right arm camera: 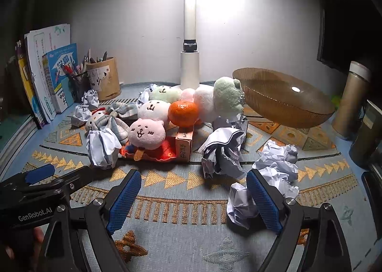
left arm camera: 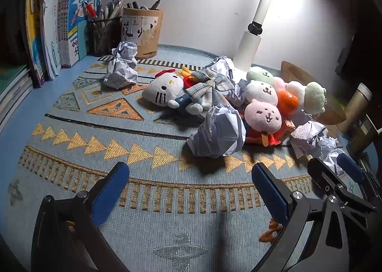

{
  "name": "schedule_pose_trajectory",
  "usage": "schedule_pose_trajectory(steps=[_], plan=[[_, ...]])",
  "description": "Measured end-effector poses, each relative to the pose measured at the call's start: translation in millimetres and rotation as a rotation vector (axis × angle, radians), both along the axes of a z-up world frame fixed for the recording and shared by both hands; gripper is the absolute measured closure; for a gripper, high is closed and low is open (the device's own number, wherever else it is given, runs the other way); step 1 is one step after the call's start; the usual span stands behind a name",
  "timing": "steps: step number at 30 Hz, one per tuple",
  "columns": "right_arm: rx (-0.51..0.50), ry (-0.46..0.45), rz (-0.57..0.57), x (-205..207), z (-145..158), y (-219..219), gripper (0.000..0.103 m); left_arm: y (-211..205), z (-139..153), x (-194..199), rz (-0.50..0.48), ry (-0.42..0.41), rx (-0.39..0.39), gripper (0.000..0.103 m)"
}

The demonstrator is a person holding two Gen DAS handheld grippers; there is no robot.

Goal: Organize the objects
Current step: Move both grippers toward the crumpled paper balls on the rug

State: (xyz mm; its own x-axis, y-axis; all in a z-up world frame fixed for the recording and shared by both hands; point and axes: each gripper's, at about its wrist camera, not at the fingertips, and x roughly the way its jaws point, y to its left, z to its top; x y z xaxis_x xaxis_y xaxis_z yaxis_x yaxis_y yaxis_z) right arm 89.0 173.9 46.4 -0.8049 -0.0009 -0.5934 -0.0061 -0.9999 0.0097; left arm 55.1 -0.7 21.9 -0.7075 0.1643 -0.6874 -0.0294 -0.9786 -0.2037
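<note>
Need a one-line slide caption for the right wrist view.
Open right gripper hovers over patterned mat, crumpled paper beside one finger, plush toys and orange ahead.

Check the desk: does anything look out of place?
Yes. Crumpled paper balls litter the mat, and a mandarin sits wedged among the plush toys instead of in the empty amber bowl.
</note>
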Motion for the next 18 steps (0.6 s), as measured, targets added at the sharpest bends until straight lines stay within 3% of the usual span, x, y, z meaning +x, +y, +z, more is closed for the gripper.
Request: schedule_pose_trajectory(steps=[6, 12, 18], plan=[[-0.122, -0.029, 0.017, -1, 10, 29, 0.014, -5, 7, -13, -0.026, -0.026, 0.066, 0.001], [-0.103, -0.007, -0.016, 11, 34, 72, 0.014, 17, 9, -36, -0.073, -0.025, -0.028, 0.001], [-0.126, -0.065, -0.034, 23, 16, 94, 0.014, 28, 3, -36, -0.083, -0.003, -0.053, 0.002]])
